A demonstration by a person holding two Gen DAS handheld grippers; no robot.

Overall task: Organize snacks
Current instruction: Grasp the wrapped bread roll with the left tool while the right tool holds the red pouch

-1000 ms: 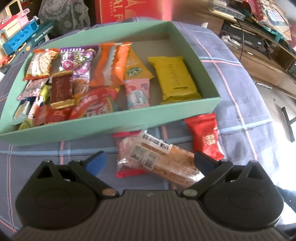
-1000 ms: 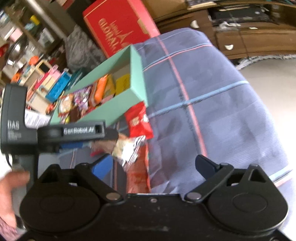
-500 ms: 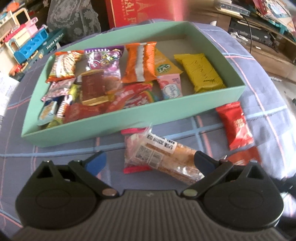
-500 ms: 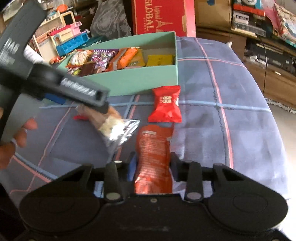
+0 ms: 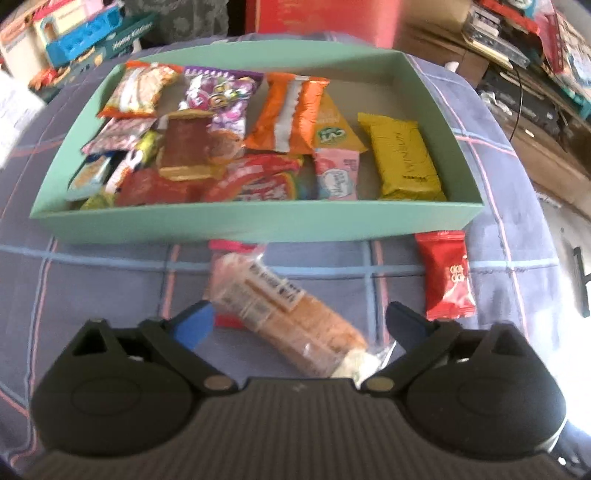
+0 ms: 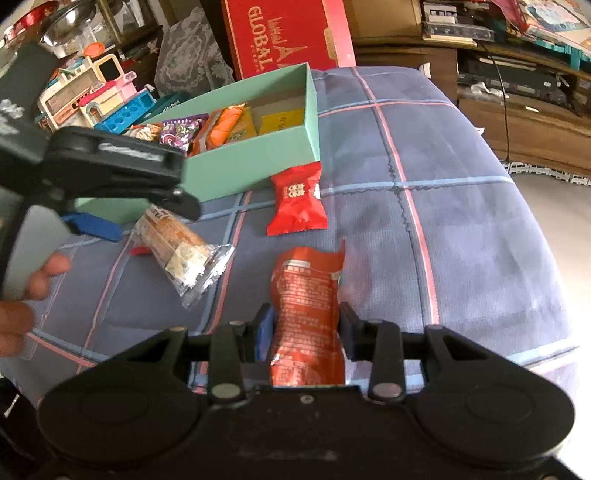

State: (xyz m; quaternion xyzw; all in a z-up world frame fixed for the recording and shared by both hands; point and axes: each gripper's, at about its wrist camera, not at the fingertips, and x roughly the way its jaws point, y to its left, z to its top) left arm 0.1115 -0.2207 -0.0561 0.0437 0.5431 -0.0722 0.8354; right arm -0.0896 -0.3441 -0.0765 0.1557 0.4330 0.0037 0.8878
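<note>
A green box (image 5: 258,223) holds several snack packets and also shows in the right wrist view (image 6: 236,166). My left gripper (image 5: 299,321) is open above a clear-wrapped biscuit pack (image 5: 280,310) that lies on the cloth between its fingers. The same pack shows in the right wrist view (image 6: 177,247), with the left gripper (image 6: 125,218) over it. My right gripper (image 6: 304,326) is shut on an orange-red pouch (image 6: 306,295). A small red packet (image 5: 447,273) lies by the box's near right corner, and also shows in the right wrist view (image 6: 297,201).
The blue plaid cloth (image 6: 443,221) covers a rounded surface that drops off to the right. A red carton (image 6: 280,33) stands behind the box. Toys (image 6: 99,99) are stacked at the left. Shelves with clutter (image 6: 517,74) stand at the right.
My right gripper closed on the orange-red pouch and now holds it. My left gripper moved in over the biscuit pack, which now reaches back between its open fingers.
</note>
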